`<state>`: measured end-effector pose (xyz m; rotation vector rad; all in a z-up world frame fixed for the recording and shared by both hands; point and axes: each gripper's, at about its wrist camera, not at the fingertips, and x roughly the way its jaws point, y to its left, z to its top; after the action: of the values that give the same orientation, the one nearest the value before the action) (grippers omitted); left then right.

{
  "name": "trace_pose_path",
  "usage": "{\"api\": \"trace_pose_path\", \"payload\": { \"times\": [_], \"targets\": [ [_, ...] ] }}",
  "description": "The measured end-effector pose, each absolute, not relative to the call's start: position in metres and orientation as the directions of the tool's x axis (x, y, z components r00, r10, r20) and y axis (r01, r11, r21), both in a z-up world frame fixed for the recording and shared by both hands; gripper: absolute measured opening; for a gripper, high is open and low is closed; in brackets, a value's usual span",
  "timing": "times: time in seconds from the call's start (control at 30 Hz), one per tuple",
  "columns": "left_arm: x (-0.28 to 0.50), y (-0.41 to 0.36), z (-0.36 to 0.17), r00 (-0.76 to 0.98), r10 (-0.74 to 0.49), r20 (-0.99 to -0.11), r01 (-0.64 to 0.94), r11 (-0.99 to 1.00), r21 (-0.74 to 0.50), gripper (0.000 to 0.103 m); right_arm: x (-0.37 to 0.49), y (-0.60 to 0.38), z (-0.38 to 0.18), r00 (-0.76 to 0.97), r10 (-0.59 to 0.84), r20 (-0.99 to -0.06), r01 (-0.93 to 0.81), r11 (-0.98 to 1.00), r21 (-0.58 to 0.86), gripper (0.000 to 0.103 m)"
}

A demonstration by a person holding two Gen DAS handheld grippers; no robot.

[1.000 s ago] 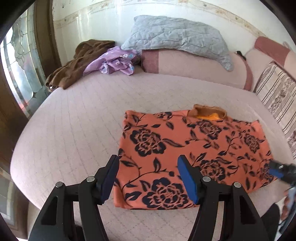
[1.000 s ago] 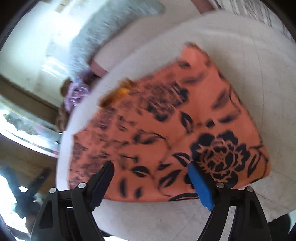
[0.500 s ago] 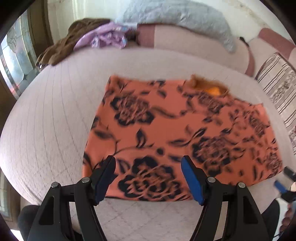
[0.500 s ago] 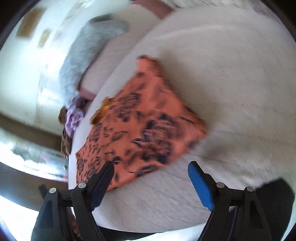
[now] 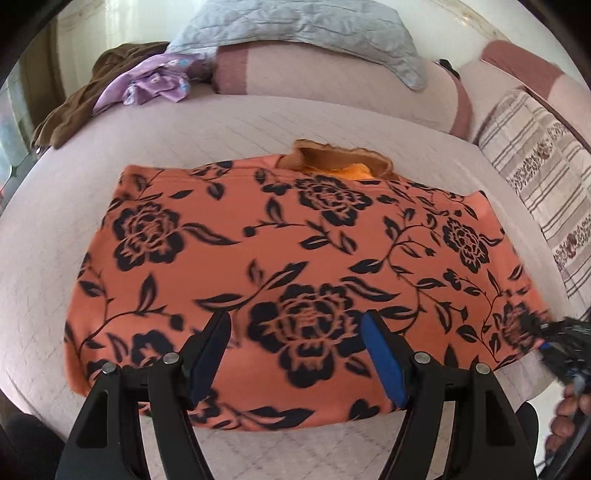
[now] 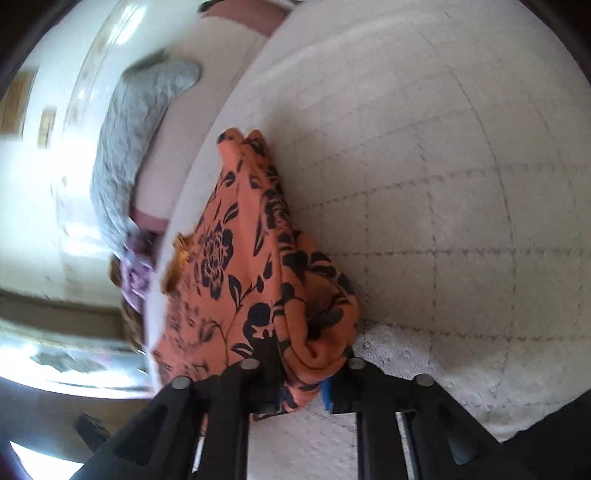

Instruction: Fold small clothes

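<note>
An orange garment with black flowers lies spread flat on the pale quilted bed. My left gripper is open, its blue-padded jaws hovering over the garment's near edge, touching nothing. My right gripper is shut on the garment's near right corner, which bunches between its jaws. It also shows blurred at the right edge of the left wrist view. A brown and yellow inner layer sticks out at the garment's far edge.
A grey quilted pillow lies on pink bolsters at the back. A purple cloth and a brown cloth lie at the back left. A striped cushion is on the right.
My right gripper swung to the garment's right corner and shut on it. My left gripper moved forward and lower over the near edge, still open.
</note>
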<state>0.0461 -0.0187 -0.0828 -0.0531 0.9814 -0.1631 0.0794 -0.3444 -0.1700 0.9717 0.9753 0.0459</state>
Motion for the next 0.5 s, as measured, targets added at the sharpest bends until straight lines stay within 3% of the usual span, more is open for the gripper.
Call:
{"api": "trace_pose_path", "payload": {
  "times": [0.07, 0.13, 0.2, 0.27, 0.33, 0.37, 0.4, 0.5],
  "targets": [
    [0.043, -0.022, -0.079, 0.589, -0.17, -0.79, 0.127, 0.985, -0.116, 0.074, 0.068, -0.332, -0.132, 0.645, 0.327, -0.69, 0.307, 0.716, 0.627, 0.012],
    [0.049, -0.03, -0.094, 0.552, -0.141, -0.822, 0.142, 0.987, -0.074, 0.074, 0.064, -0.325, -0.121, 0.662, 0.286, -0.693, 0.287, 0.757, 0.587, 0.012],
    [0.055, -0.039, -0.113, 0.504, -0.098, -0.858, 0.166, 0.986, -0.015, 0.075, 0.07, -0.327, -0.15, 0.588, 0.293, -0.754, 0.336, 0.759, 0.558, 0.018],
    [0.049, -0.045, -0.105, 0.548, -0.081, -0.832, 0.209, 0.977, 0.042, 0.076, 0.065, -0.341, -0.175, 0.611, 0.382, -0.693, 0.365, 0.642, 0.675, 0.021],
    [0.049, -0.042, -0.09, 0.575, -0.126, -0.809, 0.189, 0.982, -0.019, 0.076, 0.059, -0.351, -0.173, 0.644, 0.451, -0.618, 0.334, 0.562, 0.757, 0.05],
    [0.049, -0.04, -0.086, 0.587, -0.137, -0.798, 0.176, 0.984, -0.039, 0.076, 0.057, -0.354, -0.17, 0.67, 0.47, -0.575, 0.312, 0.524, 0.792, 0.084],
    [0.051, -0.039, -0.082, 0.594, -0.148, -0.791, 0.166, 0.984, -0.059, 0.076, 0.055, -0.356, -0.166, 0.699, 0.471, -0.538, 0.291, 0.499, 0.816, 0.091],
    [0.061, -0.044, -0.091, 0.58, -0.106, -0.808, 0.145, 0.989, -0.026, 0.076, 0.064, -0.35, -0.164, 0.694, 0.499, -0.518, 0.265, 0.492, 0.829, 0.088]
  ]
}}
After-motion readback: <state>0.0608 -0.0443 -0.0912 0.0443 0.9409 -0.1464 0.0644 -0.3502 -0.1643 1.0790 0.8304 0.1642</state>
